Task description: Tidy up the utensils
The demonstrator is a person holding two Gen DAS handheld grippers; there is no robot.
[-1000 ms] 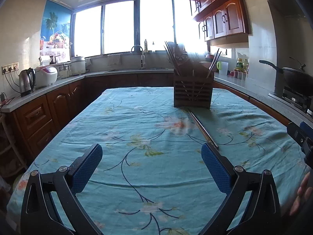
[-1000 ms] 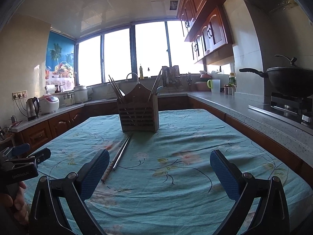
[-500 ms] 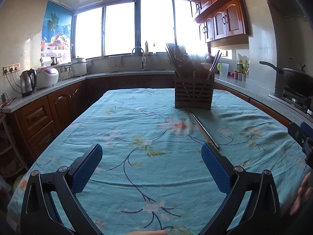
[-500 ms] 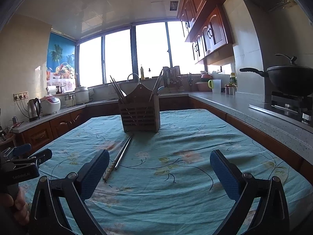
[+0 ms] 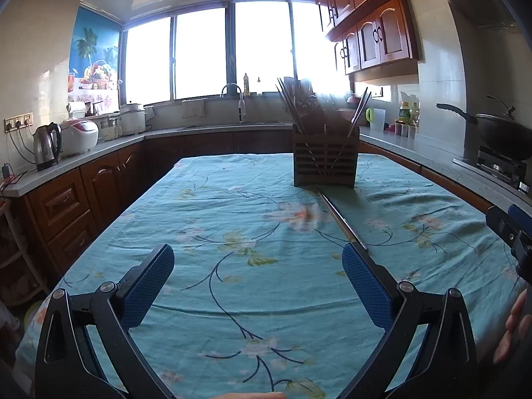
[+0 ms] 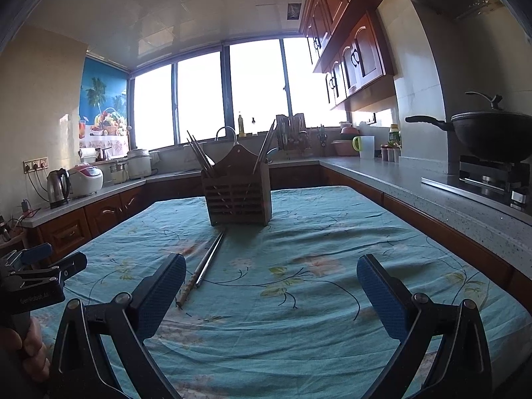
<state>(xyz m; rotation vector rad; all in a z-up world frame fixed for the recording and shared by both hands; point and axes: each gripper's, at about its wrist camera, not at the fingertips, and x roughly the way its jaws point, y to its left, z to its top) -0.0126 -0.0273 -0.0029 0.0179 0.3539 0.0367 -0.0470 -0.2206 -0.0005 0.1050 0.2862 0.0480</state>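
A table under a teal floral tablecloth (image 5: pixel 206 219) carries a slatted wooden utensil holder (image 6: pixel 237 196) at its far middle, with chopsticks leaning out of its left and right compartments. A loose pair of chopsticks (image 6: pixel 207 259) lies flat on the cloth just in front of the holder, running from its base toward the cameras. Nearer than the holder, the left gripper (image 5: pixel 257 286) and the right gripper (image 6: pixel 271 296) hover above the cloth, both spread wide and empty, the chopsticks' near end close beside the right gripper's left finger.
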